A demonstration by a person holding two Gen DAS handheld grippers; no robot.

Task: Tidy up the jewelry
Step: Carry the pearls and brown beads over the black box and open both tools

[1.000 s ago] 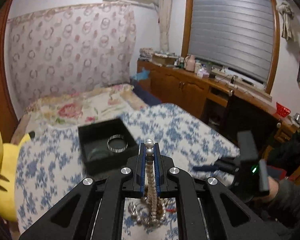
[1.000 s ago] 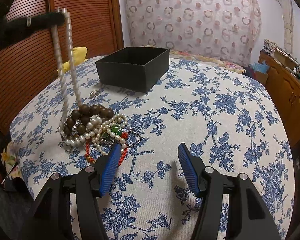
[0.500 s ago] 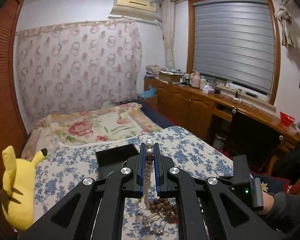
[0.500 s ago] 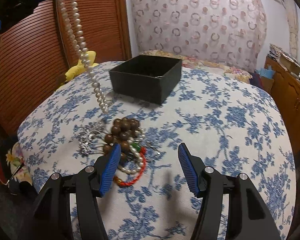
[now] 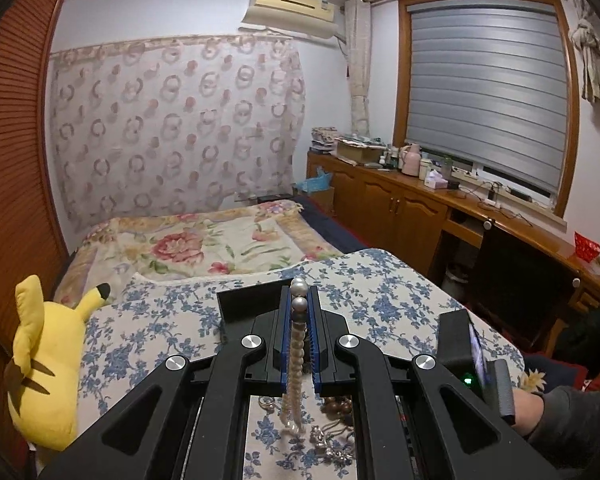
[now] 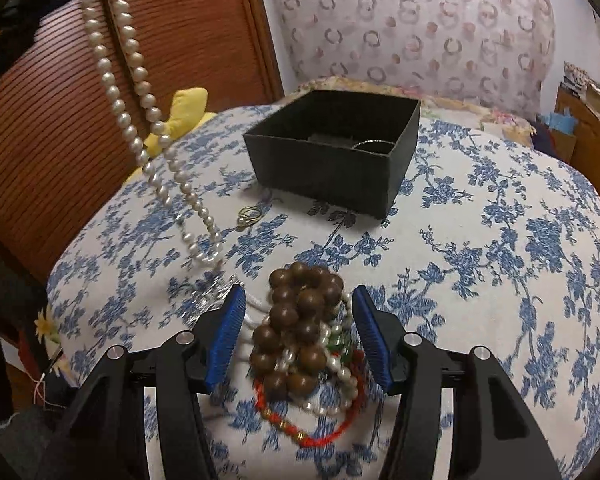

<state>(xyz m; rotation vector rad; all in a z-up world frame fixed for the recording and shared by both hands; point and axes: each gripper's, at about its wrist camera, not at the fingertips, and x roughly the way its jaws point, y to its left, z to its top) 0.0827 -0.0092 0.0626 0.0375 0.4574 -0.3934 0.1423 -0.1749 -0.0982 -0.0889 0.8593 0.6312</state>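
My left gripper [image 5: 299, 300] is shut on a white pearl necklace [image 5: 296, 356]. It holds the strand up so the long loop [image 6: 140, 80] hangs down toward the blue-flowered cloth. My right gripper [image 6: 299, 296] points down over the jewelry pile. Its jaws are closing with a brown wooden bead bracelet [image 6: 296, 320] between the blue pads, which do not press on it. Small pearls and a red cord bracelet [image 6: 320, 436] lie under the brown beads. The black box [image 6: 328, 168] stands further back with a ring [image 6: 374, 145] inside it.
A gold ring [image 6: 249, 214] lies on the cloth in front of the box, and a silver piece [image 6: 212, 292] by the left pad. A yellow plush toy [image 5: 44, 360] sits off the table's left edge. A bed and a wooden cabinet [image 5: 400, 208] lie beyond.
The pearl necklace has been lifted clear of the pile and swung left. My right gripper moved forward until the brown beads sit between its jaws, which have narrowed a little.
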